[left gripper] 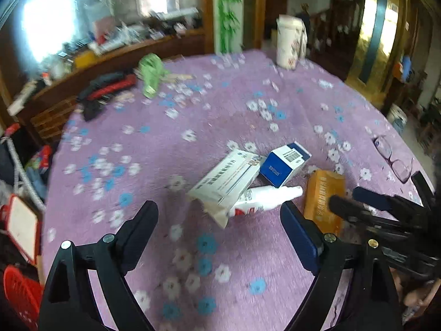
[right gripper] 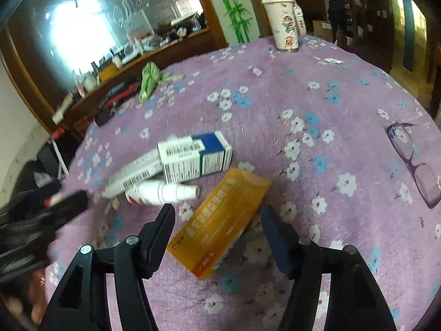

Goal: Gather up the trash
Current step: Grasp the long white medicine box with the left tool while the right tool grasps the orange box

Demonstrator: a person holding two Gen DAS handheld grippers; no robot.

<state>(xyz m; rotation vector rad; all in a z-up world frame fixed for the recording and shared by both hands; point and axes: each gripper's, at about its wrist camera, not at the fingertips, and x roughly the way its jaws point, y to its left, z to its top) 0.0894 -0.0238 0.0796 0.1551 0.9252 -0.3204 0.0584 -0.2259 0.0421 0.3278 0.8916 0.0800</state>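
On the purple flowered tablecloth (left gripper: 171, 143) lies a small heap of trash: a long white box (left gripper: 226, 178), a blue-and-white box (left gripper: 285, 162), a white spray bottle (left gripper: 267, 197) and an orange box (left gripper: 323, 198). My left gripper (left gripper: 219, 211) stands open just before the white box and the bottle, nothing between its fingers. In the right wrist view my right gripper (right gripper: 217, 212) is open, and the orange box (right gripper: 220, 220) lies flat between its fingers with a gap at the left pad. Beyond it are the bottle (right gripper: 165, 191) and the blue-and-white box (right gripper: 195, 155).
Purple-framed glasses (right gripper: 416, 162) lie near the table's right edge. A white flowered cup (right gripper: 284, 22) stands at the far edge. A green cloth (right gripper: 148, 80) and black-and-red items (left gripper: 107, 88) sit at the far left. A red basket (left gripper: 19, 289) is below the table's left side.
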